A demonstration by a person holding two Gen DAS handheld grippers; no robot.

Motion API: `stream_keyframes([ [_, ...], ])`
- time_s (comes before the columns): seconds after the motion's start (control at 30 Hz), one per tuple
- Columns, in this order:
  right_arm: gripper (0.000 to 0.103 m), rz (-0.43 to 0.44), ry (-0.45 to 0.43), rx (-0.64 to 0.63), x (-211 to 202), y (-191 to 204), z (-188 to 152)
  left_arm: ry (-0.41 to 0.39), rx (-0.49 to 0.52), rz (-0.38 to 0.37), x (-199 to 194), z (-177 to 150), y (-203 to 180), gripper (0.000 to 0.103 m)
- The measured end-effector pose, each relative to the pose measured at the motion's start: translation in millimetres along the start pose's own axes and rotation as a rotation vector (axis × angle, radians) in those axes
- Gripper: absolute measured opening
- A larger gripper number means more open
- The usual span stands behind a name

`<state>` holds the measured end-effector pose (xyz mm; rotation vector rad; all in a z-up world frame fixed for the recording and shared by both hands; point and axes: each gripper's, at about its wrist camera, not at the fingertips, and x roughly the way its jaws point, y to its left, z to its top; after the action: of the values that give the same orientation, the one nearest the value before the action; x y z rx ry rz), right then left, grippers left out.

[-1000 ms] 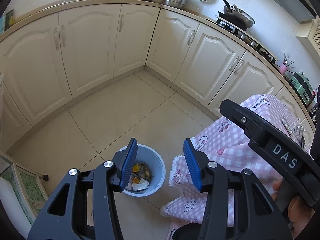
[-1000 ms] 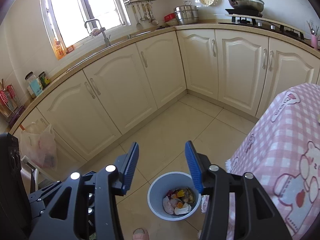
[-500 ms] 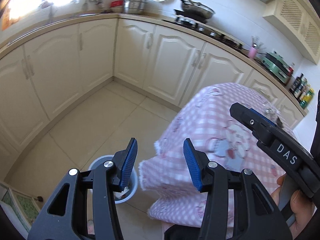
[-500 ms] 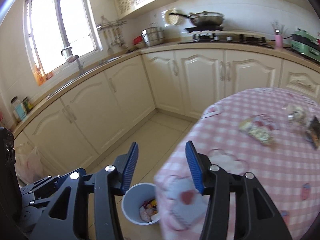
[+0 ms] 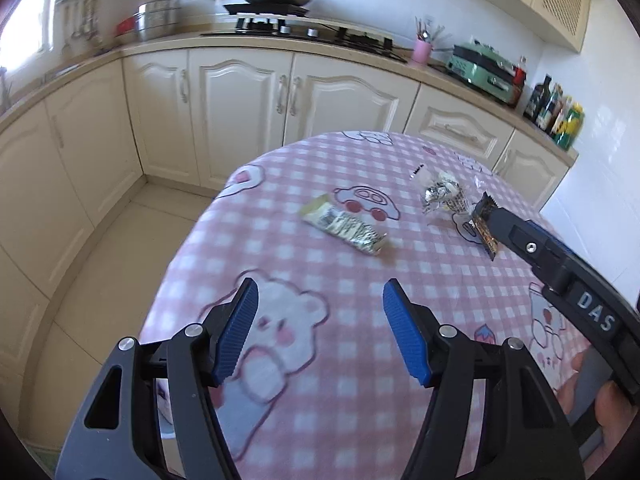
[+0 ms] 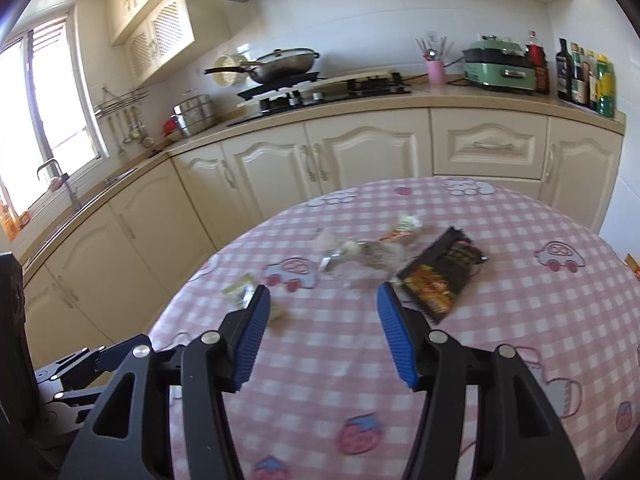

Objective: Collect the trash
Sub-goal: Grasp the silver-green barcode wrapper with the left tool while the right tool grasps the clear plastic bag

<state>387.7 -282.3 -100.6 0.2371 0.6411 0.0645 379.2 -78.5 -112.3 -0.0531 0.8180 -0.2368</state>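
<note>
Reaching over table (image 5: 280, 420) — left gripper (image 5: 320, 332) and right gripper (image 6: 320, 332) just widened, empty; straddle each wrapper — yellow wrapper (image 5: 344, 230), dark wrapper (image 6: 440, 276) — mid-table before closing.

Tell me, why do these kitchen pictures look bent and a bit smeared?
Left wrist view: the fisheye lens bows the cabinets; the hanging utensils at the left edge smear, the yellow wrapper reads fairly sharp. Right wrist view: the window glares white; the crumpled wrappers are blurred.
</note>
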Motion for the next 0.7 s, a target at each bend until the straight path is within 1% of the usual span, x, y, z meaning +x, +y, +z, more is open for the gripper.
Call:
stream_keyframes([
  [0.1, 0.056, -0.022, 0.015, 0.01, 9, -20, 5, 0.017, 0.074, 0.035, 21, 11, -24, 0.062],
  [0.17, 0.056, -0.032, 0.02, 0.014, 16, -27, 8, 0.039, 0.093, 0.038, 35, 17, -31, 0.062],
  [0.33, 0.056, -0.047, 0.031, -0.016, 31, -33, 18, 0.086, 0.079, 0.059, 65, 29, -30, 0.062],
  [0.4, 0.057, -0.044, 0.037, -0.033, 38, -31, 23, 0.105, 0.094, 0.077, 75, 32, -31, 0.062],
  [0.5, 0.063, -0.059, 0.052, -0.101, 53, -22, 30, 0.103, 0.093, 0.082, 79, 38, -29, 0.061],
  [0.53, 0.063, -0.055, 0.068, -0.127, 60, -18, 32, 0.101, 0.092, 0.077, 80, 40, -28, 0.057],
  [0.6, 0.063, -0.056, 0.083, -0.158, 70, -11, 33, 0.092, 0.101, 0.07, 80, 41, -27, 0.026],
  [0.67, 0.064, -0.052, 0.102, -0.192, 83, -4, 34, 0.093, 0.074, 0.022, 80, 43, -21, 0.007],
  [0.7, 0.065, -0.054, 0.106, -0.202, 87, -2, 34, 0.092, 0.05, -0.004, 79, 44, -15, 0.005],
])
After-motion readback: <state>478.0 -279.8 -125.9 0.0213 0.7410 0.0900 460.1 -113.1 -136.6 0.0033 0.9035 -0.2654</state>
